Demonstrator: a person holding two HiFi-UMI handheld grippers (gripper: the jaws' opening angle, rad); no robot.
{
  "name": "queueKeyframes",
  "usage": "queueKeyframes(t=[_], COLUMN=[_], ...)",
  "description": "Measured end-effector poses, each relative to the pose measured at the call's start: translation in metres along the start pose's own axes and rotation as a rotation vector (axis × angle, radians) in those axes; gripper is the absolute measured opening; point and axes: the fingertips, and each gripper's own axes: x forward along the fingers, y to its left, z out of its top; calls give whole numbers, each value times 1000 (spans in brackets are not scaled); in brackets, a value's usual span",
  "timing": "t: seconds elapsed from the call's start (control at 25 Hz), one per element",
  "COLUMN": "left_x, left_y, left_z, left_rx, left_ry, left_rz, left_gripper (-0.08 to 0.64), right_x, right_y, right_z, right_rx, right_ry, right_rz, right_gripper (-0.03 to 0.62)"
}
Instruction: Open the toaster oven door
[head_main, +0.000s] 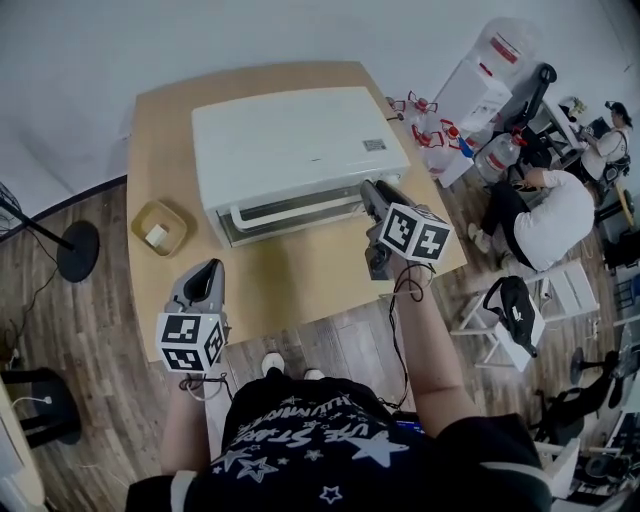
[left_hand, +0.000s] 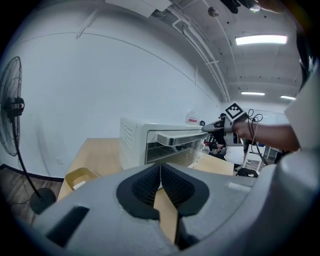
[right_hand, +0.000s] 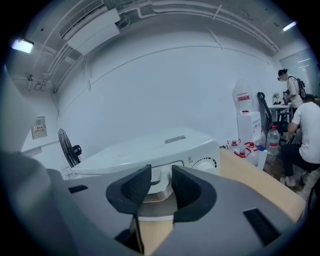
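Observation:
A white toaster oven stands at the back of the wooden table. Its silver door handle runs along the top of the glass door, which leans slightly outward in the left gripper view. My right gripper is at the handle's right end. In the right gripper view its pads sit on either side of the handle, shut on it. My left gripper hovers near the table's front left edge, away from the oven. Its jaws are shut with nothing between them.
A small yellow tray holding a white piece sits left of the oven. A fan base stands on the floor at left. To the right are water bottles, a water dispenser, a seated person and a stool.

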Motion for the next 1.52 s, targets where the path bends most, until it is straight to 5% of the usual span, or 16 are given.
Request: queueKeyframes(t=[0.76, 1.52], left_x=[-22, -48], left_y=[-34, -73], left_z=[-24, -47], left_rx=[0, -2], left_ry=[38, 58], left_rz=[61, 88], left_gripper=[25, 25], right_x=[-17, -72], right_y=[-1, -14], right_z=[-21, -90], right_rx=[-42, -96], right_ry=[100, 265], right_rz=[80, 104], right_gripper=[115, 87])
